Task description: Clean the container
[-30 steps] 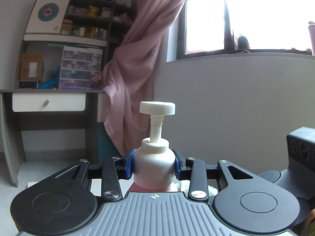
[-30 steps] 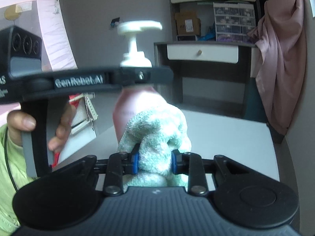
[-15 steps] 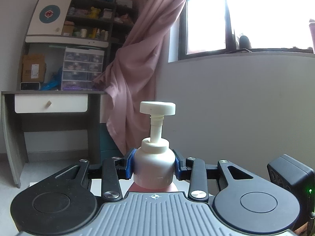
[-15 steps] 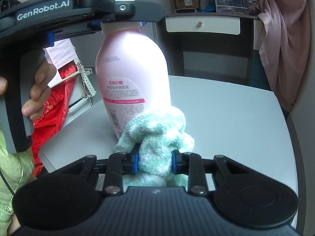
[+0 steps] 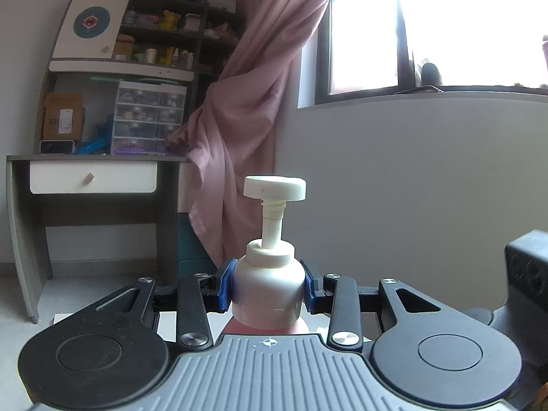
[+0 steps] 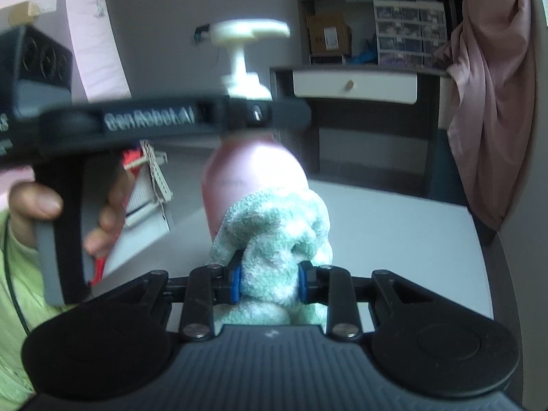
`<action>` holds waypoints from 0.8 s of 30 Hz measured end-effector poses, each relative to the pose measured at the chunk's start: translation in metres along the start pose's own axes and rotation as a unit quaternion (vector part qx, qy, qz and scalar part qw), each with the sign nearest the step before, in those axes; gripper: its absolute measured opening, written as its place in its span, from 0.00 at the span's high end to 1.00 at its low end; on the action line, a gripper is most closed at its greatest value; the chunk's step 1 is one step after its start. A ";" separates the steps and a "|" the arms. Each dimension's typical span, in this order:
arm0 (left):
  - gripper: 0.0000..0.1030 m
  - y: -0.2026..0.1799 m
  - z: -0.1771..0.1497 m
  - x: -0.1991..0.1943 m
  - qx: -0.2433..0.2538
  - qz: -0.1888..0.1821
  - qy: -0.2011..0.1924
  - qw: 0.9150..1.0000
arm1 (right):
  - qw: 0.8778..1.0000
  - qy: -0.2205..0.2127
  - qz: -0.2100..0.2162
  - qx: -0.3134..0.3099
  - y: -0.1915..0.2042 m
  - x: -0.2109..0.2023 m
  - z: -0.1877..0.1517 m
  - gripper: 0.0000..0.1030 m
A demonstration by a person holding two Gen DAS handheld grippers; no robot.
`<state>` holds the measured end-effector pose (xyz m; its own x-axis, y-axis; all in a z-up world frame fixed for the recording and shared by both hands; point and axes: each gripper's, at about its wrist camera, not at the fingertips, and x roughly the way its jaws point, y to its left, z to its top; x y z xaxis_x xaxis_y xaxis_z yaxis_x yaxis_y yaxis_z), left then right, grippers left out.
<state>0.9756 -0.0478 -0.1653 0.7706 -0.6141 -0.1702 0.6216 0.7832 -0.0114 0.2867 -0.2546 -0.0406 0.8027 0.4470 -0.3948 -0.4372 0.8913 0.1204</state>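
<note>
Left wrist view puts the pump bottle [image 5: 268, 291] dead ahead of me, upright, its white shoulder pinched between the blue pads [image 5: 227, 285] of my left gripper [image 5: 268, 286], which is clamped on it just under the collar; the pump head [image 5: 274, 188] rises above the fingers and the pink body drops out of sight below them. From the right wrist view I see the same bottle [image 6: 253, 178] straight in front of my right gripper [image 6: 269, 282], with its base hidden behind the cloth, so I cannot tell whether it rests on the white table [image 6: 394, 233]. That gripper is clenched on a bunched pale green cloth [image 6: 274, 239], and the wad bulges up past the fingertips and sits against the lower front of the pink body. Above and to the left of my right gripper, blurred, the left gripper [image 6: 260, 116] crosses the bottle's neck, a hand [image 6: 37, 202] wrapped around its handle. Farther off beyond the table stand a desk with a white drawer [image 6: 356, 84], shelves of small boxes [image 6: 407, 39], and a pink curtain [image 6: 493, 102] to the right.
</note>
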 end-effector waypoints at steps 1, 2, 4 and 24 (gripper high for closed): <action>0.63 0.000 0.000 0.000 0.000 0.001 0.000 1.000 | 1.000 -0.006 -0.001 0.001 0.000 -0.001 0.002 0.72; 0.63 0.000 -0.001 0.000 0.000 0.001 0.000 1.000 | 1.000 -0.012 -0.002 0.003 0.000 -0.003 0.004 0.72; 0.63 -0.001 -0.002 -0.001 0.001 0.003 -0.001 1.000 | 1.000 -0.023 -0.005 0.007 0.000 -0.006 0.006 0.72; 0.63 -0.034 -0.016 -0.014 0.004 0.014 0.000 1.000 | 0.999 -0.014 -0.044 -0.013 0.008 0.005 0.003 0.72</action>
<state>0.9418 -0.0646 -0.1780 0.7881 -0.5917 -0.1698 0.6006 0.7995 0.0013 0.2885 -0.2446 -0.0388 0.8490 0.3693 -0.3778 -0.3742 0.9252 0.0633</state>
